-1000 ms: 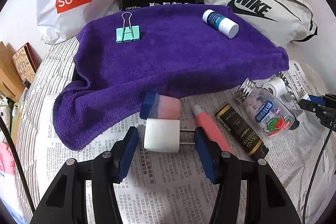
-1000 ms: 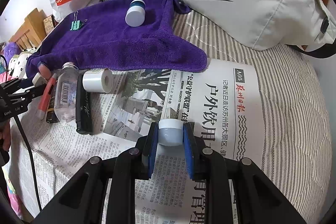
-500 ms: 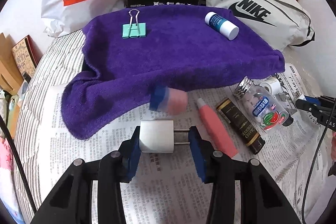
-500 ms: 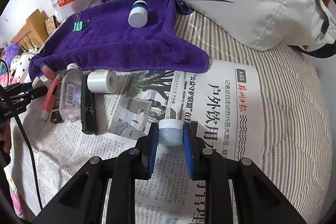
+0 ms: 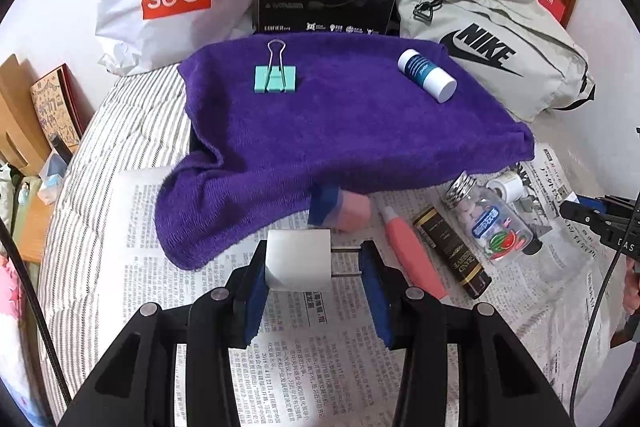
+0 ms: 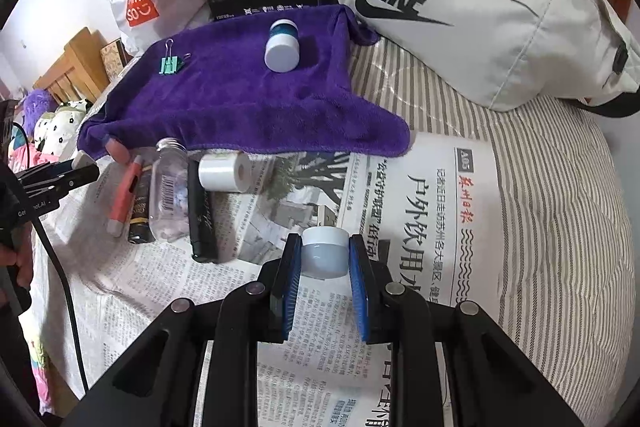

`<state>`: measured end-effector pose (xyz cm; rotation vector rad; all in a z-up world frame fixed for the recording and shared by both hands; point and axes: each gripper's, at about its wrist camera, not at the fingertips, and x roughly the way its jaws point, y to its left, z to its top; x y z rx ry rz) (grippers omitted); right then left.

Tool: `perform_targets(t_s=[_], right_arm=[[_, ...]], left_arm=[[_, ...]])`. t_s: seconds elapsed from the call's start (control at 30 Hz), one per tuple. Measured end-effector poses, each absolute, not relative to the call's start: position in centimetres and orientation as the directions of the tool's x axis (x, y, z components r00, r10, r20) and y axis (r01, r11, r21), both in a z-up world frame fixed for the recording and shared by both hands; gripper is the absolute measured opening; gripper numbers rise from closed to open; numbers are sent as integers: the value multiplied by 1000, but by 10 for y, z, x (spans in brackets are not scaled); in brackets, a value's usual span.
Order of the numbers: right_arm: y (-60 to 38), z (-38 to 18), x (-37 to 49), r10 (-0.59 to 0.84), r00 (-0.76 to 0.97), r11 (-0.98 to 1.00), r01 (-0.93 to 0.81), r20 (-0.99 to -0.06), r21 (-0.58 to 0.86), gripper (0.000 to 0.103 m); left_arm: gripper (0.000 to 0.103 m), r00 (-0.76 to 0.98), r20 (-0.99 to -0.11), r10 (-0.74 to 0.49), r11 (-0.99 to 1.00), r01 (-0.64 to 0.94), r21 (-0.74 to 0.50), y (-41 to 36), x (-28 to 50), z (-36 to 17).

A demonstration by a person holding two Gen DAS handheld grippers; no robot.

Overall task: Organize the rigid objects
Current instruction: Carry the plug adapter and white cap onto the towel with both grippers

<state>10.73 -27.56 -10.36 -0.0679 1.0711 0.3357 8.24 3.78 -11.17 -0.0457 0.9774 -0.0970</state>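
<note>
Risk in the left wrist view comes first from the grip itself. The left gripper [image 5: 316,263] holds a white plug adapter [image 5: 298,259] at a middle opening: the left pad presses on the white body, but the right pad meets only the tips of the two thin metal prongs. Such a narrow contact could let the adapter turn or slip, I think, and it would drop on the newspaper [image 5: 312,359] near the pink and blue soap bar [image 5: 340,211]. This soap bar looks blurred and part of it lies under the edge of the purple towel [image 5: 340,131], so its exact shape is hard to read. On the towel rest a green binder clip [image 5: 276,77] and a blue and white bottle [image 5: 426,75], well apart from each other.

In the right wrist view, the right gripper [image 6: 324,263] is closed narrowly on a small white jar [image 6: 324,253], above the newspaper. The jar is round and smooth, so it may slide out if the hand tilts. What lies under the jar is hidden. At the left edge, the other gripper is cut off, and the label of the clear bottle [image 6: 170,191] is too small to read.
</note>
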Motion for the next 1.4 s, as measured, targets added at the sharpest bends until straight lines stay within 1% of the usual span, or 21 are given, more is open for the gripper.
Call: perform_targets(t_s=[0.53, 0.83, 1.13, 1.4], right_arm=[[-253, -73, 145, 289, 452, 919, -377, -844, 113, 23], [-240, -65, 189, 283, 458, 918, -382, -842, 101, 23], [-214, -79, 229, 281, 430, 911, -402, -858, 96, 23], [-196, -101, 252, 238, 401, 909, -413, -884, 57, 23]], left_arm=[[42, 594, -799, -87, 996, 79, -50, 48, 109, -81], [42, 582, -807, -98, 995, 66, -73, 58, 143, -81], [42, 563, -820, -101, 995, 53, -86, 65, 175, -90], [42, 556, -825, -100, 995, 39, -95, 70, 200, -100]])
